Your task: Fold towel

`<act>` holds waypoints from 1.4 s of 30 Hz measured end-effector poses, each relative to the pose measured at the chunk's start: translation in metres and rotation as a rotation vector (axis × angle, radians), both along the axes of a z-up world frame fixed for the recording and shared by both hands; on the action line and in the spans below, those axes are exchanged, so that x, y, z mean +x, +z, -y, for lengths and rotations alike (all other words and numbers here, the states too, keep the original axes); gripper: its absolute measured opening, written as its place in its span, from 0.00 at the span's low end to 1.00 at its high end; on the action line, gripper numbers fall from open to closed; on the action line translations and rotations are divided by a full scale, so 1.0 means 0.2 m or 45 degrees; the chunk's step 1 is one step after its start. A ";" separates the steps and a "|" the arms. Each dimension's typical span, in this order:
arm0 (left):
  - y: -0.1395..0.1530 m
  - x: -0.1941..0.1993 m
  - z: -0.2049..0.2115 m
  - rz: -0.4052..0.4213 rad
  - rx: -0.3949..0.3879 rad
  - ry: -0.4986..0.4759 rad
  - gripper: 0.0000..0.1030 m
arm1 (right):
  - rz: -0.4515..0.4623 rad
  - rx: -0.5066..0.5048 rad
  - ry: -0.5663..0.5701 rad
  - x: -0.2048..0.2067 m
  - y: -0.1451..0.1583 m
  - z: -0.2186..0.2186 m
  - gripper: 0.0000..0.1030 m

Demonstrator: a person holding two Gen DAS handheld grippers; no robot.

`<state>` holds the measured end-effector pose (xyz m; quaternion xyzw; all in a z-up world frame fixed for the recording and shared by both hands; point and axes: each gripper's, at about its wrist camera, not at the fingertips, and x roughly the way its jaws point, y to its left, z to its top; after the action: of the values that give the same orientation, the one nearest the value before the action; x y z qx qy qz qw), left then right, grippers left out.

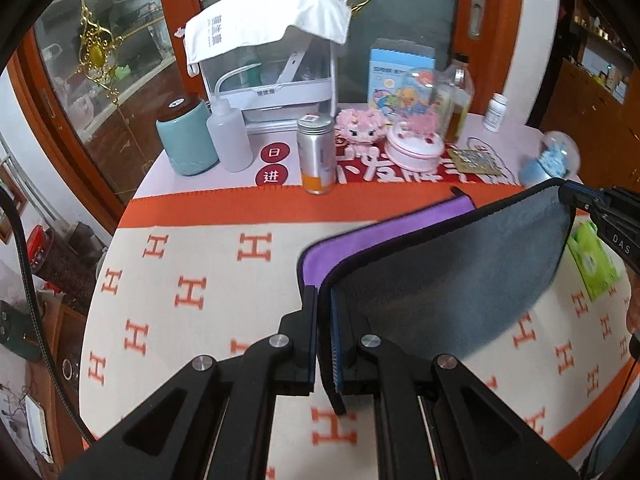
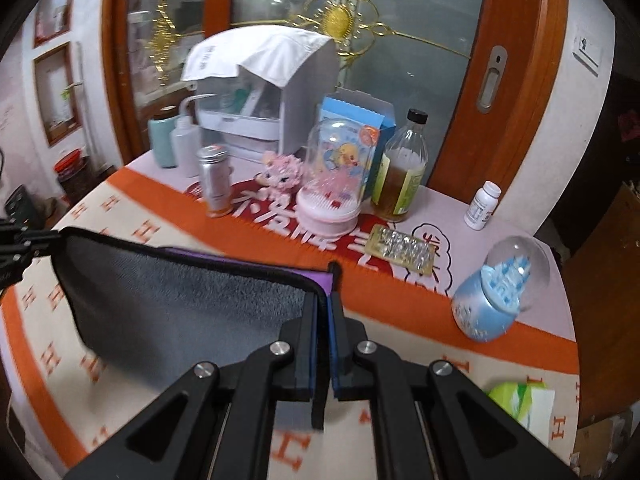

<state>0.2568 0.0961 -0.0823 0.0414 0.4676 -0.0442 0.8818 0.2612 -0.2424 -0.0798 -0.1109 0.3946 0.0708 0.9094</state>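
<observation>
Cream cloth (image 1: 192, 264) with orange H marks covers the table; glass-door cabinet (image 2: 400, 40) behind. Left gripper (image 1: 324, 320) pinches one corner of the towel (image 1: 460, 264), jaws pressed onto its black hem. Right gripper (image 2: 323, 320) pinches the other corner. Towel hangs stretched between them above the cloth, grey side near, purple side far. Can (image 1: 317, 154), bottle (image 2: 400, 172) and snow globe (image 2: 500, 288) stand beyond.

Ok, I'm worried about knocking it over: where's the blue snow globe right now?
The blue snow globe stands at the table's right end in the right wrist view, on the red banner's edge beside the foil packet, right of the lifted towel.
</observation>
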 end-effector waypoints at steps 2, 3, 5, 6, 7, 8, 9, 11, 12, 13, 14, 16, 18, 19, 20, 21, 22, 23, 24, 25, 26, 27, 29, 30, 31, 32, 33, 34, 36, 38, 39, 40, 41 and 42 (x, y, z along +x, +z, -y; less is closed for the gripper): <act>-0.06 0.09 -0.02 -0.025 -0.011 0.015 0.04 | -0.013 -0.009 -0.029 0.11 -0.05 -0.03 0.04; -0.09 0.14 -0.03 -0.039 -0.012 0.022 0.04 | -0.018 -0.011 -0.036 0.13 -0.07 -0.05 0.04; -0.16 0.22 -0.05 -0.073 -0.015 0.035 0.04 | -0.033 -0.021 -0.053 0.21 -0.13 -0.08 0.04; -0.20 0.24 -0.06 -0.087 -0.017 0.041 0.04 | -0.044 -0.033 -0.061 0.25 -0.16 -0.09 0.04; -0.25 0.28 -0.06 -0.113 -0.018 0.047 0.04 | -0.050 -0.040 -0.066 0.27 -0.19 -0.10 0.04; -0.29 0.31 -0.07 -0.131 -0.014 0.049 0.04 | -0.061 -0.049 -0.070 0.31 -0.22 -0.12 0.04; -0.32 0.33 -0.07 -0.148 -0.010 0.050 0.04 | -0.067 -0.056 -0.072 0.33 -0.24 -0.12 0.04; -0.38 0.37 -0.07 -0.177 -0.008 0.048 0.04 | -0.087 -0.076 -0.081 0.38 -0.30 -0.14 0.05; -0.42 0.39 -0.07 -0.193 -0.011 0.050 0.04 | -0.092 -0.084 -0.083 0.40 -0.31 -0.15 0.05; -0.44 0.40 -0.07 -0.200 -0.010 0.050 0.04 | -0.101 -0.097 -0.086 0.42 -0.34 -0.16 0.05; -0.47 0.42 -0.06 -0.205 -0.005 0.054 0.04 | -0.106 -0.104 -0.088 0.44 -0.36 -0.16 0.05; -0.50 0.44 -0.06 -0.206 -0.003 0.058 0.05 | -0.126 -0.114 -0.099 0.47 -0.40 -0.16 0.05; -0.52 0.48 -0.05 -0.208 -0.013 0.064 0.10 | -0.146 -0.119 -0.112 0.50 -0.43 -0.16 0.07; -0.53 0.49 -0.05 -0.208 -0.020 0.070 0.16 | -0.168 -0.117 -0.127 0.52 -0.46 -0.15 0.11; -0.54 0.50 -0.05 -0.207 -0.029 0.077 0.37 | -0.181 -0.118 -0.143 0.53 -0.47 -0.14 0.14; -0.54 0.51 -0.06 -0.204 -0.041 0.088 0.58 | -0.197 -0.118 -0.176 0.54 -0.49 -0.13 0.21; -0.53 0.52 -0.06 -0.202 -0.050 0.098 0.65 | -0.202 -0.113 -0.196 0.54 -0.50 -0.12 0.29; -0.53 0.52 -0.07 -0.197 -0.060 0.111 0.73 | -0.198 -0.105 -0.214 0.54 -0.50 -0.11 0.32; -0.52 0.52 -0.07 -0.195 -0.076 0.123 0.75 | -0.181 -0.092 -0.235 0.53 -0.49 -0.09 0.37; -0.51 0.52 -0.08 -0.198 -0.090 0.126 0.76 | -0.166 -0.078 -0.243 0.52 -0.48 -0.08 0.38; -0.51 0.52 -0.09 -0.202 -0.096 0.128 0.78 | -0.158 -0.066 -0.243 0.51 -0.47 -0.08 0.39; -0.50 0.51 -0.09 -0.204 -0.102 0.135 0.80 | -0.148 -0.051 -0.238 0.49 -0.45 -0.08 0.39; -0.48 0.49 -0.10 -0.202 -0.113 0.147 0.83 | -0.146 -0.033 -0.232 0.46 -0.43 -0.09 0.39; -0.46 0.47 -0.10 -0.200 -0.122 0.152 0.85 | -0.147 -0.019 -0.222 0.45 -0.41 -0.09 0.39; -0.44 0.46 -0.10 -0.197 -0.134 0.154 0.86 | -0.148 -0.010 -0.213 0.43 -0.40 -0.10 0.39; -0.42 0.44 -0.09 -0.194 -0.143 0.155 0.89 | -0.149 -0.007 -0.211 0.41 -0.39 -0.10 0.39; -0.39 0.41 -0.09 -0.182 -0.155 0.155 0.93 | -0.153 0.002 -0.212 0.38 -0.37 -0.11 0.40; -0.37 0.38 -0.08 -0.167 -0.157 0.153 0.95 | -0.159 0.014 -0.216 0.35 -0.35 -0.11 0.42; -0.31 0.31 -0.05 -0.138 -0.157 0.132 0.98 | -0.167 0.040 -0.226 0.29 -0.32 -0.12 0.49; -0.25 0.24 -0.02 -0.115 -0.150 0.112 0.99 | -0.167 0.055 -0.237 0.22 -0.29 -0.11 0.53; -0.22 0.20 -0.01 -0.104 -0.148 0.108 0.99 | -0.169 0.061 -0.242 0.18 -0.28 -0.11 0.54; -0.19 0.16 0.00 -0.095 -0.155 0.103 0.99 | -0.172 0.071 -0.243 0.12 -0.26 -0.11 0.54; -0.17 0.12 0.01 -0.089 -0.163 0.099 0.99 | -0.172 0.077 -0.243 0.09 -0.25 -0.11 0.54; -0.13 0.07 0.02 -0.081 -0.177 0.098 0.99 | -0.174 0.082 -0.247 0.05 -0.23 -0.10 0.54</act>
<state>0.2709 0.0915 -0.1090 -0.0394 0.4926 -0.0440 0.8682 0.2709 -0.2215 -0.1266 -0.0379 0.4622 0.0023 0.8860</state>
